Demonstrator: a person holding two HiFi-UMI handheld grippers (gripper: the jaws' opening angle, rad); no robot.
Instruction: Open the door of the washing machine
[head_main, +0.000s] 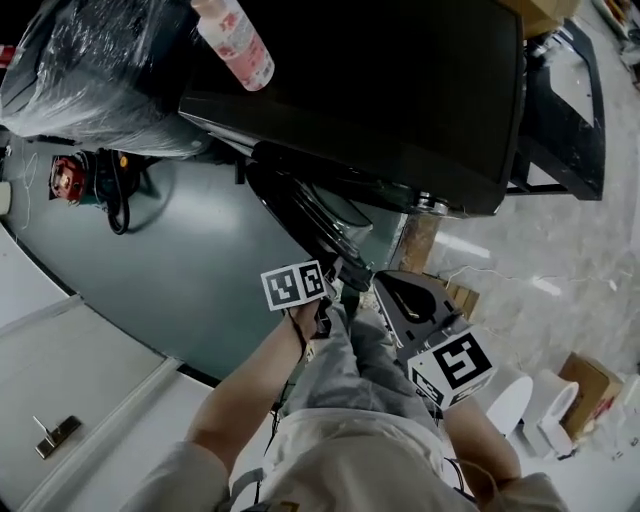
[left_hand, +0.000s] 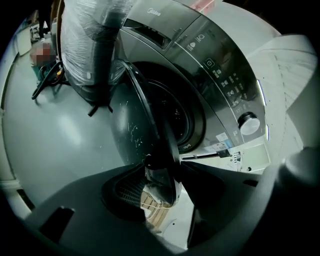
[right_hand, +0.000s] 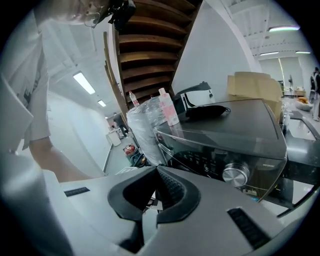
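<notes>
The dark grey washing machine (head_main: 400, 90) fills the top of the head view, and its round door (head_main: 300, 215) stands swung out from the front. In the left gripper view the door's rim (left_hand: 161, 150) runs between my left gripper's jaws, with the drum opening (left_hand: 186, 116) showing behind it. My left gripper (left_hand: 162, 175) is shut on that door rim; it also shows in the head view (head_main: 340, 275). My right gripper (right_hand: 156, 175) is shut on nothing and points at the control panel knob (right_hand: 235, 174) from a distance. In the head view it (head_main: 392, 290) hangs just right of the door.
A pink bottle (head_main: 236, 42) stands on the machine's top. A plastic-wrapped bundle (head_main: 90, 70) sits to the machine's left, with a red tool and cable (head_main: 70, 178) on the green floor. A black frame (head_main: 570, 120) stands to the right; a cardboard box (head_main: 590, 385) lies near my feet.
</notes>
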